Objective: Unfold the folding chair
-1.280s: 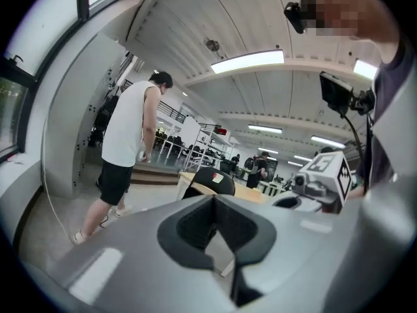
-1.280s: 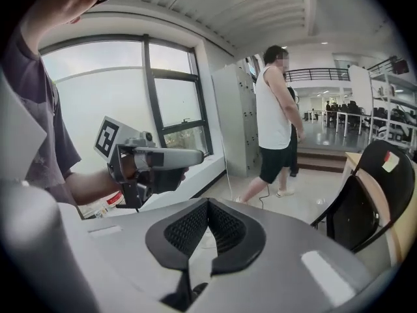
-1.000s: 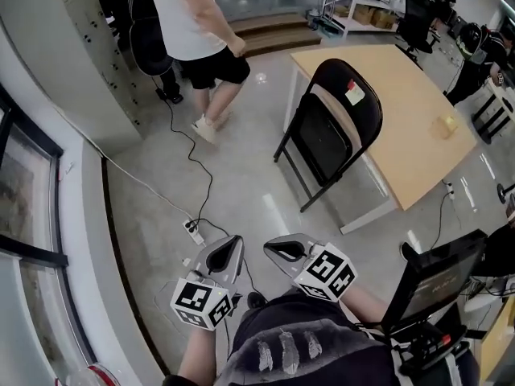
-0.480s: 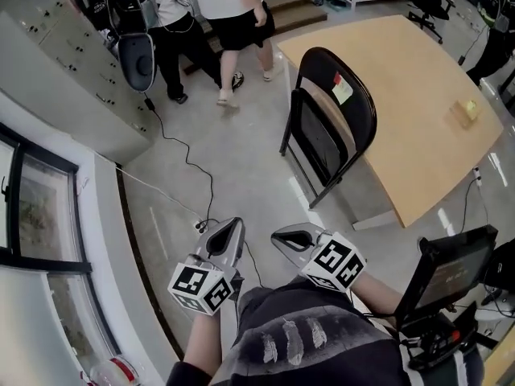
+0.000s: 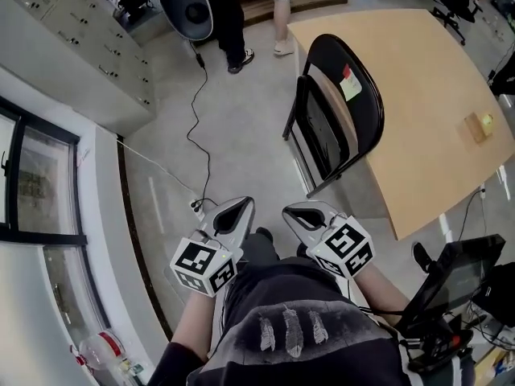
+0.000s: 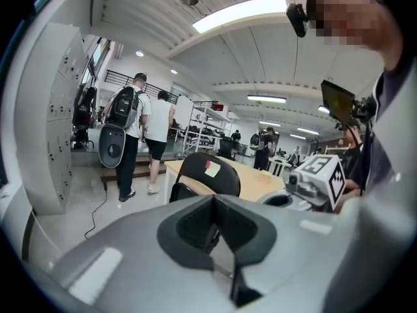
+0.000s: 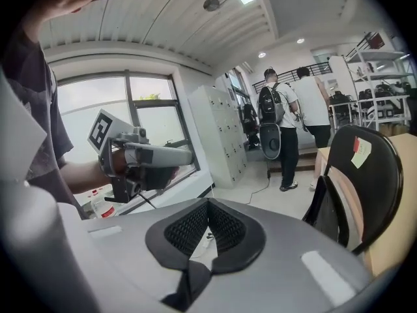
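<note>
The black folding chair [image 5: 338, 111] stands folded on the grey floor, leaning against the edge of a wooden table [image 5: 434, 95]. A red-and-pale sticker marks its backrest. It also shows ahead in the left gripper view [image 6: 208, 173] and at the right of the right gripper view [image 7: 365, 181]. My left gripper [image 5: 236, 213] and right gripper [image 5: 300, 215] are held side by side close to my body, well short of the chair. Both are shut with nothing between the jaws. Neither one touches the chair.
A power strip [image 5: 196, 207] and black cable [image 5: 197, 127] lie on the floor in front of my left gripper. Grey lockers [image 5: 72, 30] and a window wall line the left side. Two people [image 5: 233, 6] stand beyond the chair. A monitor [image 5: 455, 276] stands at the lower right.
I have moved forward with both grippers, so the chair and table are nearer and larger. The people have walked off toward the far end. Both grippers stay shut.
</note>
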A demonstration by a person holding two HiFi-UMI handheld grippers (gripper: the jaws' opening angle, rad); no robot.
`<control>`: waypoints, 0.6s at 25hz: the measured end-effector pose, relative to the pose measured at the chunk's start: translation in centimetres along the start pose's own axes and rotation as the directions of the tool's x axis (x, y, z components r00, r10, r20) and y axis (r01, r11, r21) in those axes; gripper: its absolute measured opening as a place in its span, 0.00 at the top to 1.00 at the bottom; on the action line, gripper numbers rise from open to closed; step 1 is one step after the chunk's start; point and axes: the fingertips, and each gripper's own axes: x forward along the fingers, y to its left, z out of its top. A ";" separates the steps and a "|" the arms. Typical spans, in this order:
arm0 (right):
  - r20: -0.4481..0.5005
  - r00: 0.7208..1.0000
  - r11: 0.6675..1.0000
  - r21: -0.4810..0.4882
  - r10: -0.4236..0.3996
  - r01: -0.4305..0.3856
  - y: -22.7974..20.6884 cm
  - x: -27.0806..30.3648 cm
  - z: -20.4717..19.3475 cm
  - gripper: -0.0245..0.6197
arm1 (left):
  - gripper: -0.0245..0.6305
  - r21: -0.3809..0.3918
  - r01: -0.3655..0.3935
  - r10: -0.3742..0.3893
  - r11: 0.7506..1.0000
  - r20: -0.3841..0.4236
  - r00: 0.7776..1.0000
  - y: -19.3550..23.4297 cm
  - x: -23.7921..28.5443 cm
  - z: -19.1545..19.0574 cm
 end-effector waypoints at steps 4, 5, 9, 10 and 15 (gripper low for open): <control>-0.002 0.997 0.997 0.007 -0.077 0.077 -2.8 -0.2 0.9 0.96 | 0.96 -0.005 0.060 -0.060 0.998 0.005 0.998 0.9 2.7 0.8; -0.002 0.995 0.995 0.010 -0.100 0.100 -3.5 -0.2 1.2 0.96 | 0.96 -0.008 0.079 -0.079 0.997 0.011 0.997 1.3 3.4 1.1; -0.036 0.983 0.983 0.013 -0.182 0.182 -5.5 0.8 2.2 0.96 | 0.96 -0.020 0.158 -0.157 0.987 0.029 0.987 3.0 5.9 2.2; -0.049 0.980 0.980 0.015 -0.195 0.196 -5.8 1.5 2.5 0.96 | 0.96 -0.024 0.177 -0.177 0.984 0.029 0.984 3.6 6.2 2.3; -0.096 0.969 0.974 -0.033 -0.228 0.226 -6.0 6.1 4.4 0.96 | 0.96 -0.080 0.290 -0.289 0.954 0.021 0.957 7.7 7.5 1.7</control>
